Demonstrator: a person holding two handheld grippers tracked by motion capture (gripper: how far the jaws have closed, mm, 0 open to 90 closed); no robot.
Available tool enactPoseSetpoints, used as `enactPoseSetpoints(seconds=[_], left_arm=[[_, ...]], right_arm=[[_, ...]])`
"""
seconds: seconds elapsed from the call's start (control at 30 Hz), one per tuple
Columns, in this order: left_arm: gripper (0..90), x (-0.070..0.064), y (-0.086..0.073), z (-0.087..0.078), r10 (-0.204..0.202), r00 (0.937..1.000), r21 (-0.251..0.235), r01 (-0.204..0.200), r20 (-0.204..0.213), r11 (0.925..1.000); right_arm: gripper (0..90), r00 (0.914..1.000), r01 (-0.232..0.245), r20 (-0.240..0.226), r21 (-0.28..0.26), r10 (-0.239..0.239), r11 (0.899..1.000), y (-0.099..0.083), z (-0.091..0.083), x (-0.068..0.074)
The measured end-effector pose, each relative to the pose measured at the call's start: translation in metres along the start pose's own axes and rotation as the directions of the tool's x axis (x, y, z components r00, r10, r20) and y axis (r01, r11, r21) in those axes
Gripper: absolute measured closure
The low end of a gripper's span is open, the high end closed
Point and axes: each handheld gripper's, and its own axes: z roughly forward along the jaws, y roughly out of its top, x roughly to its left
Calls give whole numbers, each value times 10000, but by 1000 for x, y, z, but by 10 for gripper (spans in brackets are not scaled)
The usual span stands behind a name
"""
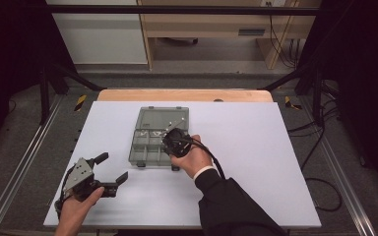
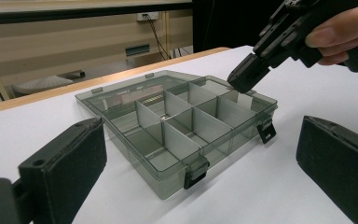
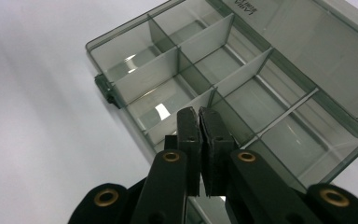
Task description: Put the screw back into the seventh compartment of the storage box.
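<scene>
A smoky grey transparent compartment box (image 1: 152, 142) is seen lying open near the middle of the white table (image 1: 256, 147), its lid (image 1: 162, 118) folded flat on the far side and its two dark latches (image 2: 196, 173) hanging at the near wall. The tray is split by thin dividers (image 2: 177, 123) into several compartments, whose contents cannot be made out. The right tongs (image 1: 170, 137) are held in the person's right hand (image 1: 194, 157) over the right near part of the box; in the right gripper view the right tongs (image 3: 199, 116) are seen with their jaws pressed together, pad against pad, with nothing visible between them, their tips poised above a divider near the tray's edge. In the left gripper view the same tips are seen just above the tray's right far corner; whether the plastic is touched cannot be told. The left tongs (image 1: 112, 169) are held in the left hand (image 1: 76, 209) at the near left of the table, well apart from the box, their jaws spread wide and empty, with the box framed between the two black pads (image 2: 70, 163) in the left gripper view
</scene>
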Motion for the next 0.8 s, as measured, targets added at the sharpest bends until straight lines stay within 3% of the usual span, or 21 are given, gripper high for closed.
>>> enactPoseSetpoints(seconds=[0.1, 0.33, 0.4, 0.43, 0.6, 0.8], left_arm=[[14, 0, 0, 0, -3, 10000, 9, 3, 17, 10000], [14, 0, 0, 0, 10, 10000, 15, -10, 17, 10000], [14, 0, 0, 0, 12, 10000, 21, -12, 6, 10000], [14, 0, 0, 0, 7, 10000, 23, -7, 0, 10000], [13, 0, 0, 0, 20, 10000, 11, -20, -31, 10000], [13, 1, 0, -1, 6, 10000, 24, -6, -83, 10000]], right_arm=[[698, 9995, -126, 295, -194, 132, 9997, 0, 2, -4], [473, 9978, -271, 600, -350, 291, 9990, -2, -3, -6], [326, 9967, -183, 780, -558, 227, 9983, -2, -5, -6], [326, 9967, -183, 780, -558, 227, 9983, -2, -5, -6], [137, 9943, -238, 1014, -798, 318, 9965, -1, -8, -5], [90, 9919, -255, 1206, -1261, 409, 9917, -5, -19, -8]])
